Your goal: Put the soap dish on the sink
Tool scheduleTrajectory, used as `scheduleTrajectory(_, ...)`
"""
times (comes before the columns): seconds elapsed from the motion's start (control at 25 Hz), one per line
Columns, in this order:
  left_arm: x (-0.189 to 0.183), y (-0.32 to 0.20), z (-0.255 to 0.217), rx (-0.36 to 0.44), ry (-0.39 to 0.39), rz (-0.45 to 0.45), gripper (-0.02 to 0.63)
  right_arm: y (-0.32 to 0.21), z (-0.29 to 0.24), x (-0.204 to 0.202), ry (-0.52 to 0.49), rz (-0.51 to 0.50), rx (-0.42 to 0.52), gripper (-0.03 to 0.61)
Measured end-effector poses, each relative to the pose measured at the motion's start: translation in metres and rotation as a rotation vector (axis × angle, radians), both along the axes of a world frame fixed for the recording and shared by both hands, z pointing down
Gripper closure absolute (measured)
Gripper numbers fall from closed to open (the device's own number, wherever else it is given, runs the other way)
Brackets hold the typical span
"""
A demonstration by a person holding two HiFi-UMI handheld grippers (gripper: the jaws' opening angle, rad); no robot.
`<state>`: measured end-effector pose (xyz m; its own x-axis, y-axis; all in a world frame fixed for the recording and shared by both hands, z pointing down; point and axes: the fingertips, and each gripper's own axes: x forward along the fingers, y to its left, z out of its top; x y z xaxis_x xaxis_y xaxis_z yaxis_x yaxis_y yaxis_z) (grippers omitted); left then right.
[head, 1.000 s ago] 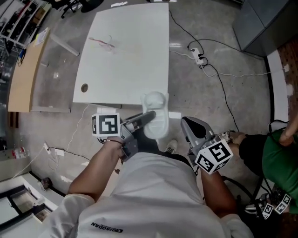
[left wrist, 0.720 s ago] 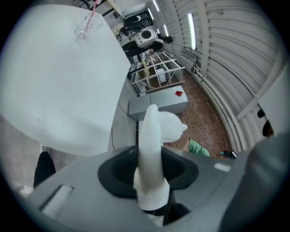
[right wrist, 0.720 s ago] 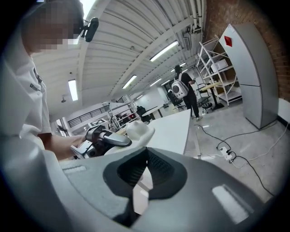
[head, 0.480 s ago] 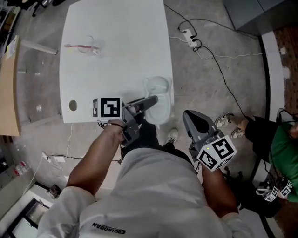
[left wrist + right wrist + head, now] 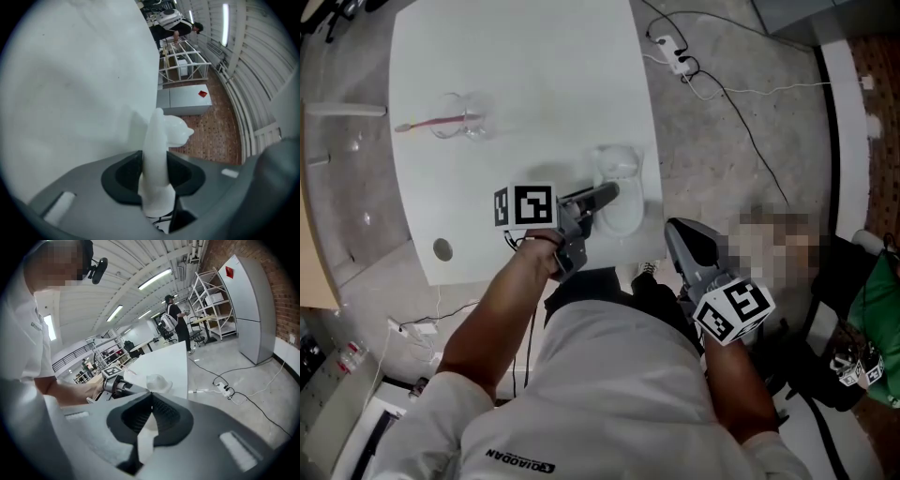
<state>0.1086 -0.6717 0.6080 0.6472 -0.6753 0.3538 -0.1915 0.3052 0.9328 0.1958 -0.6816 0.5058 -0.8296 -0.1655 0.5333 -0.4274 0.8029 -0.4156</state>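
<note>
The soap dish (image 5: 621, 186) is a translucent white oval, lying over the near right corner of the white table (image 5: 534, 75). My left gripper (image 5: 606, 197) is shut on its near rim. In the left gripper view that rim (image 5: 157, 140) stands on edge, squeezed between the dark pads (image 5: 123, 176). Whether the dish rests on the table top I cannot tell. My right gripper (image 5: 682, 236) hangs off the table's right side over the floor, shut and empty. Seen from the right gripper view, its tips (image 5: 150, 401) meet, with the dish (image 5: 158, 381) beyond them.
A clear glass with a pink toothbrush (image 5: 455, 120) lies far left on the table. A round hole (image 5: 442, 249) sits near the table's front left corner. A power strip and cables (image 5: 680, 58) trail over the concrete floor to the right. A person (image 5: 176, 322) stands far off.
My left gripper has carried the soap dish forward from in front of the table's near edge to over its corner. The right gripper has followed, still shut.
</note>
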Motion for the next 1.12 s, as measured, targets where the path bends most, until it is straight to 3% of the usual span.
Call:
scheduleTrajectory(0.4,-0.004,-0.002,0.017,-0.063,0.101,-0.054,0.462,-0.011,0.004,-0.031,-0.013,-0.086,-0.006,0.577)
scheduleTrajectory(0.64,-0.008,-0.006,0.015,-0.047,0.079,-0.067,0.446,-0.015,0.001,-0.030,-0.018,-0.098,-0.003,0.577)
scheduleTrajectory(0.8,-0.006,-0.008,0.010,-0.020,0.080,-0.052,0.365,-0.014,0.004,-0.030,-0.014,-0.103,-0.005,0.577)
scheduleTrajectory(1.12,-0.018,-0.001,0.008,-0.015,0.049,-0.101,0.313,-0.014,0.004,-0.023,-0.020,-0.109,0.002,0.577)
